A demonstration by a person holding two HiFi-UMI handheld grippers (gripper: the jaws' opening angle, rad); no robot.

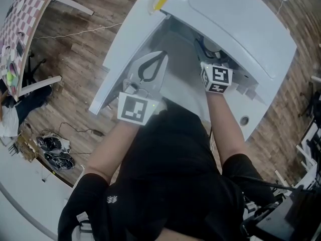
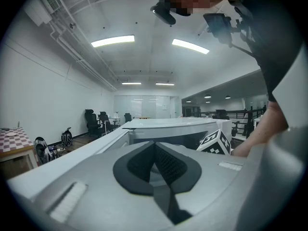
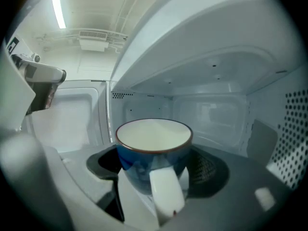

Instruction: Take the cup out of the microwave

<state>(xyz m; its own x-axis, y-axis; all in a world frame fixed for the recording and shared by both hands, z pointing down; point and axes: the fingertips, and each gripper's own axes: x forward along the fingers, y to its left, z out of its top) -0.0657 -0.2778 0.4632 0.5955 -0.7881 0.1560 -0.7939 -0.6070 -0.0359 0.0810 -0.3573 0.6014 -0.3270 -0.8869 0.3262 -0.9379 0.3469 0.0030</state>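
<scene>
A blue cup (image 3: 153, 150) with a white inside and a white handle sits between the jaws of my right gripper (image 3: 155, 166), which is shut on it. The handle points back at the camera. Behind the cup is the white cavity of the microwave (image 3: 211, 105). From the head view the right gripper (image 1: 213, 59) reaches into the open microwave (image 1: 235, 19), and the cup is hidden there. My left gripper (image 1: 161, 56) hangs shut and empty in front of the opened door (image 1: 125, 44). In its own view the left gripper (image 2: 155, 150) holds nothing.
The door swings out to the left of the cavity. A checkered table (image 1: 22, 29) stands at far left, with cables and gear (image 1: 55, 152) on the wooden floor. Black equipment (image 1: 296, 205) is at lower right. Office chairs (image 2: 94, 121) stand far off.
</scene>
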